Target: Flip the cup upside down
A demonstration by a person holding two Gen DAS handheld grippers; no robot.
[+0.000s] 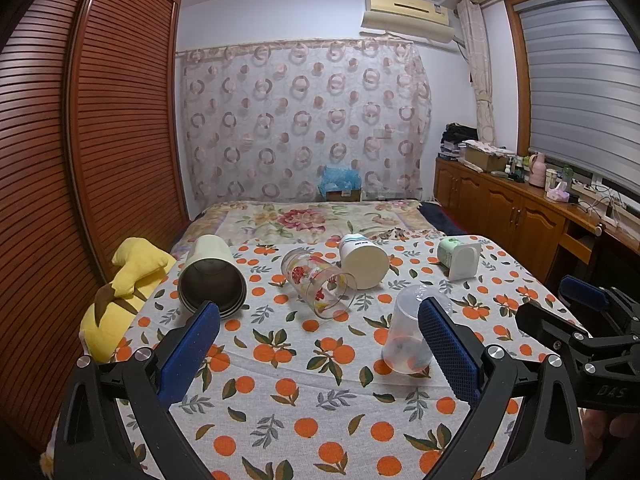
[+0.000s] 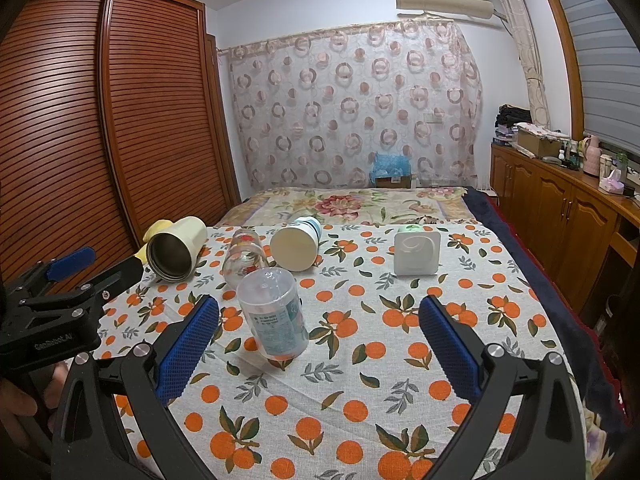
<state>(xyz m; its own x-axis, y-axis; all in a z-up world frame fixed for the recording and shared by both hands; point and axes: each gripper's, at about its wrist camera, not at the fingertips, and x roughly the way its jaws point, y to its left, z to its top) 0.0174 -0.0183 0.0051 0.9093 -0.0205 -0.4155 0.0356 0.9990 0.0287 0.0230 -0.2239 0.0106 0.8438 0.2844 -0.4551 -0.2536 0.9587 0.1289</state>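
Two grippers in view, both held low over the bed and aimed forward along the orange-print cloth (image 2: 360,360). Left gripper (image 1: 320,340): fingers (image 1: 192,344) spread wide, nothing between them, tips hovering above the cloth. Right gripper (image 2: 320,340): fingers (image 2: 448,344) likewise spread wide, holding nothing. Each gripper shows at the edge of the other's view, left one at the left margin of the right wrist view with a bit of hand below it, right one at the right margin of the left wrist view. Clear plastic cup (image 2: 274,314) stands mouth-down on the cloth, tilted slightly, base up; in the right wrist view it sits just beside the left finger, not touching as far as I can tell; in the left wrist view it is partly behind the right finger. Farther back, four things lie on their sides: cream steel-lined tumbler (image 1: 212,276) at left, floral glass (image 1: 318,282), white paper cup (image 1: 364,260), green-and-white container (image 1: 458,256) at right. Yellow plush (image 1: 120,296) at the cloth's left edge by the wardrobe (image 1: 100,120).
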